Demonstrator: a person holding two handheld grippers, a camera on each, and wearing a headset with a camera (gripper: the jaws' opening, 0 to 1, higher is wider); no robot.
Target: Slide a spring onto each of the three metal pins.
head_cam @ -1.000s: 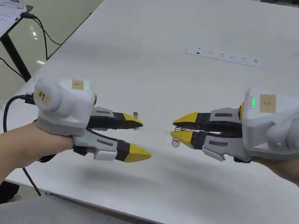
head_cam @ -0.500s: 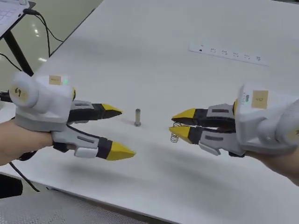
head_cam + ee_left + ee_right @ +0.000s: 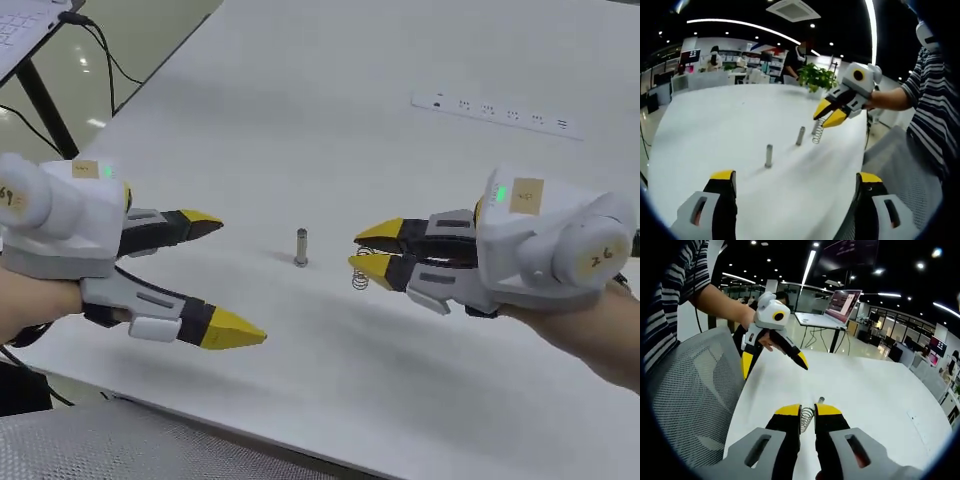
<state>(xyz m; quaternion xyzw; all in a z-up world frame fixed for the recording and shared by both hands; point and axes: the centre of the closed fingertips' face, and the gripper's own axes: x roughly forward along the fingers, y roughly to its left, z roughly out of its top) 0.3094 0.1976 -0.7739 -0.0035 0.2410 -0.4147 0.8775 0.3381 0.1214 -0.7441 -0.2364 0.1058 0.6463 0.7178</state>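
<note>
White desk [image 3: 300,90], mid-frame: R hand-held gripper [image 3: 358,250] clamped on spring [image 3: 361,281], upright pin [image 3: 301,247] just frame-left of its tips; L hand-held gripper [image 3: 235,280] jaws apart, farther off.

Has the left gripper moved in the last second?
Yes. The left gripper has pulled back to the left, away from the metal pin.

an open-plan office; ceiling lights [image 3: 740,23], a laptop [image 3: 842,304], a potted plant [image 3: 816,77], a mesh chair [image 3: 685,390], a power strip [image 3: 495,112]
</note>
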